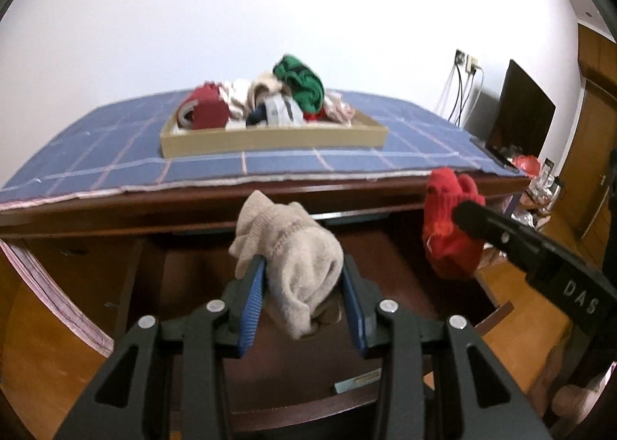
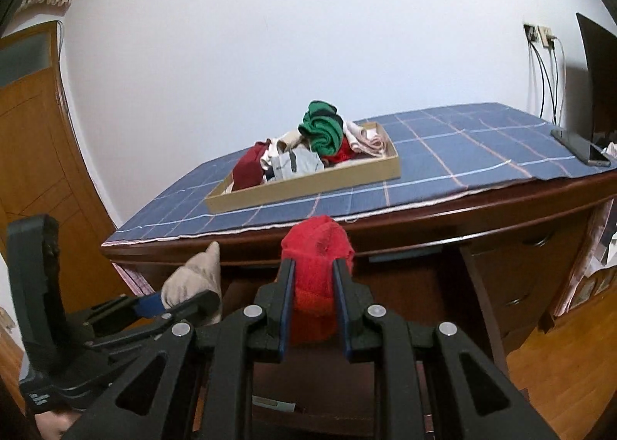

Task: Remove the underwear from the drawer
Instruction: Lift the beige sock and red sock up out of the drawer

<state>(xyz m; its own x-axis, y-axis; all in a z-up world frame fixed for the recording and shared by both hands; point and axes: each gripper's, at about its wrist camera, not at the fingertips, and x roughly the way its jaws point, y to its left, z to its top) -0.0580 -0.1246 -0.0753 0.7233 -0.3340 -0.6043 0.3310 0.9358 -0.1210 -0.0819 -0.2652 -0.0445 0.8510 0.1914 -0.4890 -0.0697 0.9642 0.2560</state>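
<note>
This is a room in a home, most likely a bedroom or living room. A dark wooden dresser with drawers stands against a plain white wall, its tabletop covered by a blue checked cloth. A shallow box of mixed clothing sits on it. A flat screen, wall sockets with cables, wooden doors and a wooden floor surround it.

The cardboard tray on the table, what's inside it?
The cardboard tray holds a heap of clothes: a green piece on top, a dark red one, white ones. Its bottom is covered.
</note>
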